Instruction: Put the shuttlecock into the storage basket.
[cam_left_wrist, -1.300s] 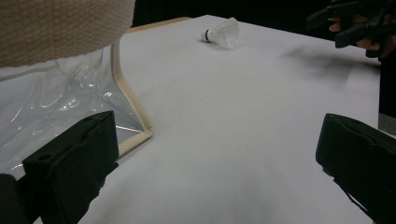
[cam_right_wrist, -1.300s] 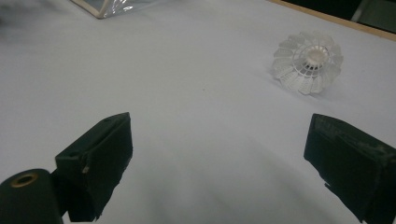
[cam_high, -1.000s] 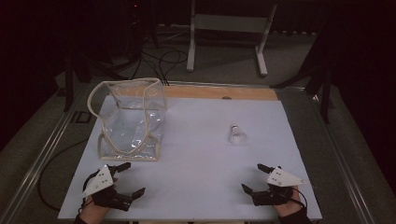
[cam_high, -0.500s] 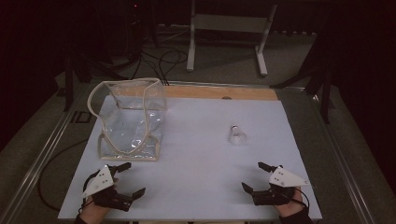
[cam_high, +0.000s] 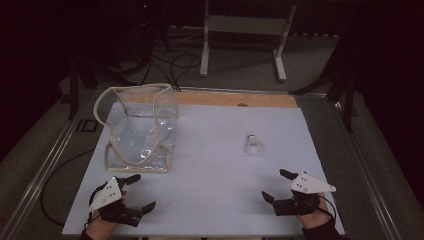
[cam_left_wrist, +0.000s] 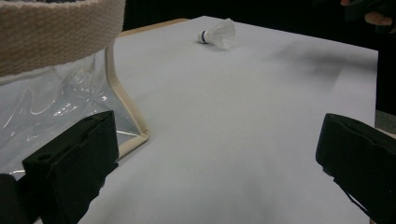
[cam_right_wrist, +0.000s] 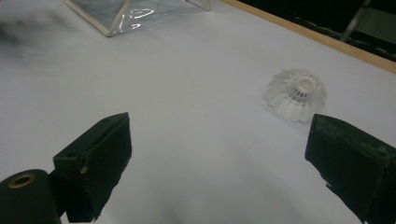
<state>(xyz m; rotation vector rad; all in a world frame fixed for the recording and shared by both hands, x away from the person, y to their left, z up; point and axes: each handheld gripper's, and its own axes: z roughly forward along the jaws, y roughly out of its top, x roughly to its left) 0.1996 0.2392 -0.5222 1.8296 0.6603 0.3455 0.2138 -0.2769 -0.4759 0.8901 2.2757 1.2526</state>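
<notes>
Worktop (cam_high: 210, 165), white, bearing one white plastic shuttlecock (cam_high: 254, 145), one clear plastic tote bag (cam_high: 140, 130); left gripper (cam_high: 137, 192) and right gripper (cam_high: 275, 185), fingers apart.

shuttlecocks: one, a white shuttlecock (cam_high: 255, 146) lying on the sheet | bags: one, a clear bag (cam_high: 140, 131) with beige webbing trim | grippers: two, the left gripper (cam_high: 136, 193) and the right gripper (cam_high: 276, 186), one per hand | white table sheets: one, the white sheet (cam_high: 210, 170) | metal stands behind the table: one, the stand (cam_high: 245, 25)
</notes>
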